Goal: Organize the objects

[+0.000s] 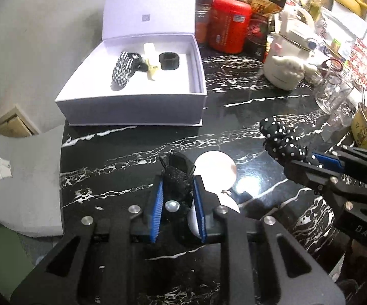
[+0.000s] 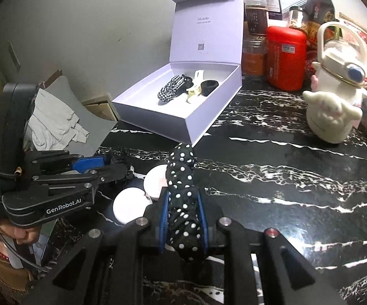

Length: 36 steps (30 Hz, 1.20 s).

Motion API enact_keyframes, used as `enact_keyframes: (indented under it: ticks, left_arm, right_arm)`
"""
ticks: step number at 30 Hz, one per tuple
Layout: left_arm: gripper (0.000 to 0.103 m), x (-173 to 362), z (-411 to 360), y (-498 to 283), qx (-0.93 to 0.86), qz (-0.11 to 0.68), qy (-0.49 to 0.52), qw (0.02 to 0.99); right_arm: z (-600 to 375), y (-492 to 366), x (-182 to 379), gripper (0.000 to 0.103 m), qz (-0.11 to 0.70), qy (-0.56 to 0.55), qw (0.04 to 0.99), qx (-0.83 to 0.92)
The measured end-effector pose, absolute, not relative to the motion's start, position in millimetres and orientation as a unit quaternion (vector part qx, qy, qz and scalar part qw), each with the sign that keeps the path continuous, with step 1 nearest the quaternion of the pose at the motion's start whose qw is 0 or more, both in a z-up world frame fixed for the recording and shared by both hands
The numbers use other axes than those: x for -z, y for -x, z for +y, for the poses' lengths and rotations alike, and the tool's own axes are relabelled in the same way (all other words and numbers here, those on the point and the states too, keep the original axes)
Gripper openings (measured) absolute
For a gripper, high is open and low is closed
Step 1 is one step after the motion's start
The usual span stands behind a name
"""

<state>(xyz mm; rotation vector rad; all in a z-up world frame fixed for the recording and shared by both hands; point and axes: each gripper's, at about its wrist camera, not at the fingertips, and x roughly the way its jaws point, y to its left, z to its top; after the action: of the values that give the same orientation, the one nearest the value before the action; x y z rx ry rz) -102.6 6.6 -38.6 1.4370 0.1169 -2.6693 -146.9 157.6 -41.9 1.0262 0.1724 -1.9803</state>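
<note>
I hold both grippers low over the black marble counter (image 2: 272,152), each already loaded. My right gripper (image 2: 183,218) has its jaws pressed in on a black polka-dot hair band (image 2: 182,190), whose long axis runs straight out along the fingers and points toward the open white box (image 2: 196,124). The box lies ahead and slightly left of that gripper, its near corner just beyond the band's tip, its lid standing upright at the back. Inside rest a checked band (image 2: 170,89), a cream clip (image 2: 195,86) and a black ring (image 2: 209,86), with bare floor on the near side. My left gripper (image 1: 177,198), jaws narrowed around a black mesh hair piece (image 1: 177,175), sits over two white discs (image 1: 215,170); its box is farther off, ahead and left. I judge the right gripper nearer for the next drop: a short forward reach over the wall. Both tools lie nearly level, tilted slightly down.
</note>
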Motion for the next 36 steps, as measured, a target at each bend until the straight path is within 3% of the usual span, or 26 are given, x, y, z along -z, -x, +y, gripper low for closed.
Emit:
enact_keyframes:
  ticks: [36]
  left_arm:
    - [0.021, -10, 74, 62, 0.908, 0.018, -0.420, -0.004]
  right_arm:
    - [221, 95, -10, 0.020, 0.075, -0.346, 0.431, 0.830]
